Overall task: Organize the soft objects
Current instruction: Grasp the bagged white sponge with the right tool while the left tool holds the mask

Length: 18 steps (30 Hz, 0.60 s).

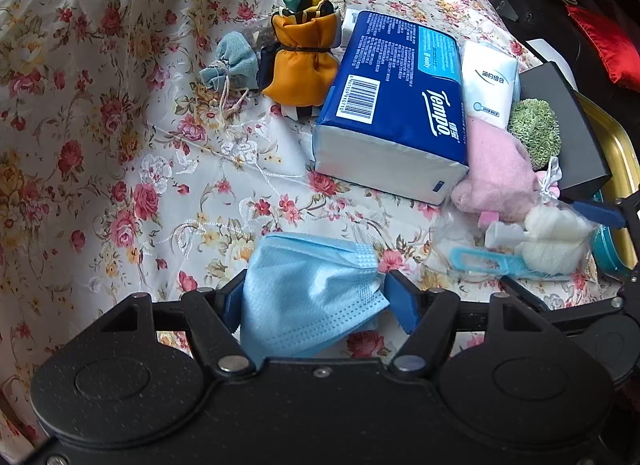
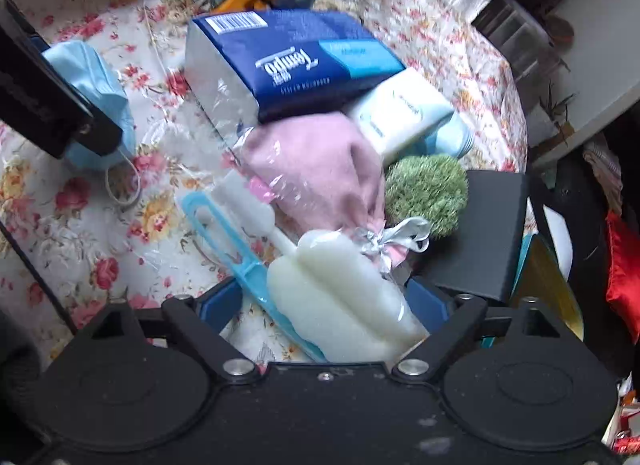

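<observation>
Floral cloth [image 1: 100,169] covers the table in front of you, and the soft things lie scattered across it. Your left tool [image 1: 312,297] is clamped on a light blue face mask [image 1: 308,297], its blue pads pressing the folded mask from both sides at the near edge of the table. Your right tool [image 2: 324,305] stands wide, with a white sponge brush [image 2: 340,293] in a clear plastic bag lying between its fingers; you cannot tell from this view whether the pads press on it yet. The brush's light blue handle [image 2: 224,241] runs out to the left.

Just beyond the brush lies a pink cloth pouch [image 2: 316,165] tied with a silver ribbon [image 2: 400,233], and a green fuzzy ball [image 2: 428,189] sits to the right of the pouch, touching a black box [image 2: 488,233]. A blue pack of tissues [image 1: 396,105] lies farther off, in the middle of the table, with a smaller white tissue pack [image 1: 488,81] against its right side. At the far side, left of the blue pack, an orange cloth bag [image 1: 300,61] tied at the waist stands beside a small pale blue drawstring pouch [image 1: 232,61]. A gold-rimmed tray [image 1: 620,153] shows at the right edge, behind the black box.
</observation>
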Motion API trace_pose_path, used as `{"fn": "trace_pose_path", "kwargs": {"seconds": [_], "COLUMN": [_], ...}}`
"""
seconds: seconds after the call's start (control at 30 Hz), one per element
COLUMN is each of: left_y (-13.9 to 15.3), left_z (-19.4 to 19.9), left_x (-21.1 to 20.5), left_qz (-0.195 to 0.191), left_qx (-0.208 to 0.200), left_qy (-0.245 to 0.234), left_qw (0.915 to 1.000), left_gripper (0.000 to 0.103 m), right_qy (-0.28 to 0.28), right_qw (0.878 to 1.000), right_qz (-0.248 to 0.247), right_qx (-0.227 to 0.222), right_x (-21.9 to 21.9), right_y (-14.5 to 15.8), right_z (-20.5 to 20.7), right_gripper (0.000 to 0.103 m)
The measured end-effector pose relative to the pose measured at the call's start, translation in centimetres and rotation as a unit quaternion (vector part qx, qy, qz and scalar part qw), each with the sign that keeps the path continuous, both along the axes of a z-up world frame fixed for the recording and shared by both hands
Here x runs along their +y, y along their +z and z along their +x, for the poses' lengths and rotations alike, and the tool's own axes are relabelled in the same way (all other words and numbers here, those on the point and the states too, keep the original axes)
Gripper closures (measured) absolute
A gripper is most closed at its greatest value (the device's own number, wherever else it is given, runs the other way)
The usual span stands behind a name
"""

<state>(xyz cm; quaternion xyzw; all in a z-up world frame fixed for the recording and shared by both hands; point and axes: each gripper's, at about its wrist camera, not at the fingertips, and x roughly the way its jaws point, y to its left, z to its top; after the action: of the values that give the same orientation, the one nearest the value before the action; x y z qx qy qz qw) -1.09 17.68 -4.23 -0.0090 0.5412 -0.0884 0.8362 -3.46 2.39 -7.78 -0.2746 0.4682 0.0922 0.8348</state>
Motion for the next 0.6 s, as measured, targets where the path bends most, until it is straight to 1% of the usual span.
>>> {"fn": "trace_pose_path", "kwargs": {"seconds": [0.03,0.1,0.17,0.2,0.27,0.37,0.47,0.6], "left_y": [0.0,0.0,0.1,0.1,0.2,0.5,1.4,3.1], "left_z": [0.0,0.1,0.1,0.1,0.1,0.2,0.1,-0.2], "left_x": [0.0,0.0,0.0,0.0,-0.1,-0.2,-0.3,-1.2], "left_qz": [-0.001,-0.001,-0.003,-0.004,-0.004,-0.007,-0.013,-0.006], "left_qx": [0.000,0.001,0.002,0.003,0.002,0.005,-0.003,-0.032], "left_qy": [0.000,0.002,0.002,0.003,0.003,0.006,0.009,-0.004], "left_qw": [1.0000,1.0000,1.0000,1.0000,1.0000,0.9999,0.9999,0.9995], "left_gripper": [0.037,0.037,0.037,0.037,0.037,0.038,0.038,0.039], "right_qy": [-0.009,-0.043,-0.084,-0.104,-0.152,-0.208,-0.239,-0.266], "right_qw": [1.000,0.998,0.991,0.985,0.967,0.941,0.919,0.900], "right_qz": [0.016,0.050,0.094,0.122,0.186,0.252,0.303,0.341], "right_qx": [0.002,0.020,0.042,0.055,0.080,0.092,0.084,0.055], "right_x": [-0.3,-1.2,-2.5,-3.2,-5.1,-7.3,-8.7,-9.7], "right_y": [0.2,0.9,1.7,2.1,2.8,3.6,4.7,6.6], "right_z": [0.1,0.6,1.1,1.4,1.6,1.2,-0.1,-2.1], "right_gripper": [0.019,0.029,0.035,0.038,0.043,0.044,0.044,0.044]}}
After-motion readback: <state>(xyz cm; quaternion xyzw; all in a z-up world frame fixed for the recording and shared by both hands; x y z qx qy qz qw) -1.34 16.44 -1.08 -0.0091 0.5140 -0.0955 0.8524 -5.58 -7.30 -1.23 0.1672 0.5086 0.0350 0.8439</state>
